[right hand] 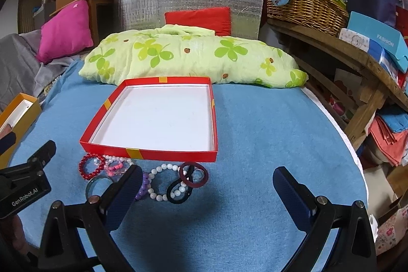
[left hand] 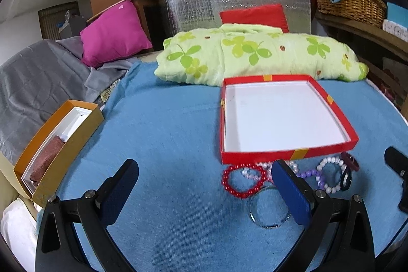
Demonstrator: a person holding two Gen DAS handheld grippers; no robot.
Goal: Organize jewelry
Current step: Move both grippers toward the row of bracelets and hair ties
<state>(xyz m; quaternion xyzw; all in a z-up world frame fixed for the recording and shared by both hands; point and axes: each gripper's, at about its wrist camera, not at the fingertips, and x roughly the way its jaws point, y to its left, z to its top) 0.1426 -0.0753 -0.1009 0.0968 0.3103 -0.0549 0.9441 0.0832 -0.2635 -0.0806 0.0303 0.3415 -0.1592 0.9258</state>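
Note:
A shallow red box (left hand: 329,103) (right hand: 107,142) with a white inside lies empty on the blue cloth. Jewelry lies in a row at its near edge: a red bead bracelet (left hand: 230,189) (right hand: 88,171), a clear bangle (left hand: 267,223) (right hand: 98,182), pink beads (right hand: 114,167), purple beads (left hand: 309,173) (right hand: 144,185), a white pearl bracelet (left hand: 329,162) (right hand: 159,170), a dark red hair tie (right hand: 193,175) and a black hair tie (right hand: 177,193). My left gripper (left hand: 205,189) is open and empty, left of the jewelry. My right gripper (right hand: 207,193) is open and empty, just right of it.
An orange box (left hand: 56,144) holding a brown cloth sits at the cloth's left edge. A green clover quilt (left hand: 255,55) lies behind the red box. A pink pillow (left hand: 114,32) and grey blanket are at the left. A wooden shelf with a wicker basket (right hand: 306,4) stands right.

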